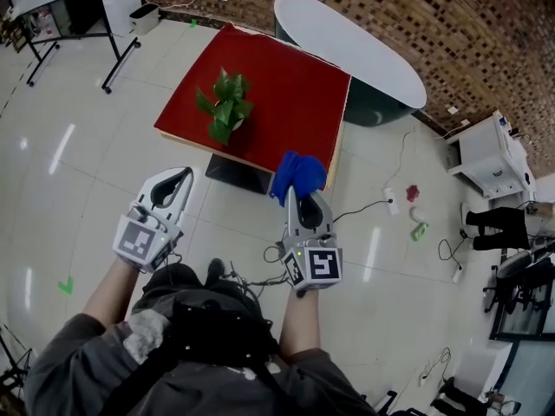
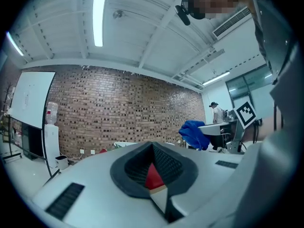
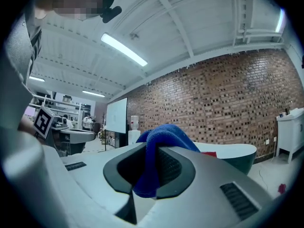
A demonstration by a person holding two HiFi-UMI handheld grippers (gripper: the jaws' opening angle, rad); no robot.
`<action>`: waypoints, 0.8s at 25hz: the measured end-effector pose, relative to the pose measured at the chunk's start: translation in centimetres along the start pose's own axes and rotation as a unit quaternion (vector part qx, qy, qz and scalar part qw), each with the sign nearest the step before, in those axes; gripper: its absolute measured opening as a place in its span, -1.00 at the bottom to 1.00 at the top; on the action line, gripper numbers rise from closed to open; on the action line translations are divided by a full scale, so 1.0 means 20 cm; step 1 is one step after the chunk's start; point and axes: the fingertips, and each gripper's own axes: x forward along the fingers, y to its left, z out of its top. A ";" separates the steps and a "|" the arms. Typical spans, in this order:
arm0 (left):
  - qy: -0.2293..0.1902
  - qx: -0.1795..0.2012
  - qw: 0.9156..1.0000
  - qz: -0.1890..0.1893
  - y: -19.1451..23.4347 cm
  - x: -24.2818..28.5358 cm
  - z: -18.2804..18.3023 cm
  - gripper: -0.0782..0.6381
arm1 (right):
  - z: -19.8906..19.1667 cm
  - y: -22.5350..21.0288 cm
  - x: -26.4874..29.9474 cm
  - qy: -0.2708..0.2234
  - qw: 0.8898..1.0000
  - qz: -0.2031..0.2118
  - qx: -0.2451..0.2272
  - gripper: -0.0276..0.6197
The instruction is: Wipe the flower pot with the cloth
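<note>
A leafy green plant [image 1: 225, 104] stands on the red table [image 1: 295, 94] ahead; its flower pot is hidden under the leaves. My right gripper [image 1: 296, 191] is shut on a blue cloth [image 1: 297, 173], which bunches over its tips and sits short of the table's near edge. The blue cloth [image 3: 161, 144] fills the jaws in the right gripper view. My left gripper [image 1: 178, 176] is shut with nothing in it, over the floor, left of the table's near corner. In the left gripper view the left gripper [image 2: 153, 167] shows a sliver of red table between its pads, and the blue cloth [image 2: 194, 133] is off to the right.
A white oval tub [image 1: 351, 46] on a dark base stands behind the table against the brick wall. A white cabinet [image 1: 486, 154], cables and small items [image 1: 414, 206] lie on the floor at right. A whiteboard stand [image 1: 82, 16] is at far left.
</note>
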 end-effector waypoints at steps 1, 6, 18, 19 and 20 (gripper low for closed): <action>0.003 -0.002 1.000 0.005 0.03 0.03 -0.01 -0.71 | -0.01 -0.02 0.04 0.000 1.000 0.002 0.003 -0.73; 0.020 -0.017 0.999 0.019 0.18 0.17 -0.14 -0.70 | -0.11 -0.06 0.22 0.011 1.000 0.016 0.014 -0.73; 0.062 0.028 0.997 -0.030 0.45 0.60 -0.52 -0.25 | -0.30 -0.22 0.64 0.055 0.998 0.002 0.016 -0.73; 0.066 0.016 0.997 -0.037 0.48 0.63 -0.55 -0.15 | -0.34 -0.24 0.68 0.059 0.998 0.000 0.015 -0.73; 0.070 0.005 0.997 -0.042 0.51 0.67 -0.59 -0.11 | -0.37 -0.27 0.74 0.065 0.998 -0.001 0.015 -0.73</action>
